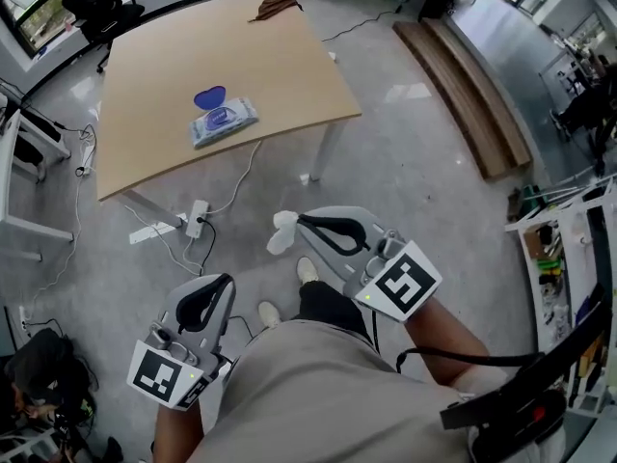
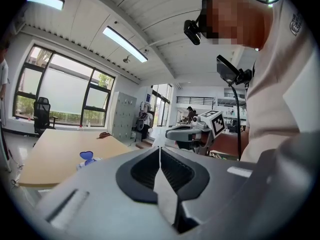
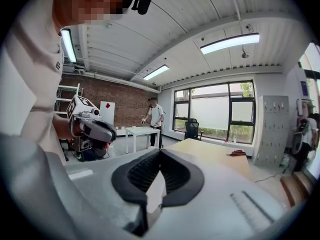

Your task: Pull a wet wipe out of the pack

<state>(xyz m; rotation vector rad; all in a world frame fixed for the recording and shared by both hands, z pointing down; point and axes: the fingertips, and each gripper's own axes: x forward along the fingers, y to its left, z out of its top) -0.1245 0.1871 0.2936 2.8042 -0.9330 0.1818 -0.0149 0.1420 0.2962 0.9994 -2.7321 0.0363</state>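
Closest in: left hand-held gripper (image 1: 225, 281) shut and empty, right hand-held gripper (image 1: 301, 220) pinching a white wipe (image 1: 282, 232); pack (image 1: 224, 122) sits on desk (image 1: 289, 75), lid (image 1: 209, 96) open.

Your torso (image 1: 318, 394) blocks the floor (image 1: 415, 162) beneath you in the head view. The pack (image 1: 223, 122) shows print too small to read; the brown thing (image 1: 277, 6) at the far end of the desk (image 1: 289, 75) can't be identified. In the right gripper view your right claw (image 3: 159, 152) hides the wet wipe (image 1: 283, 231) at its tips.
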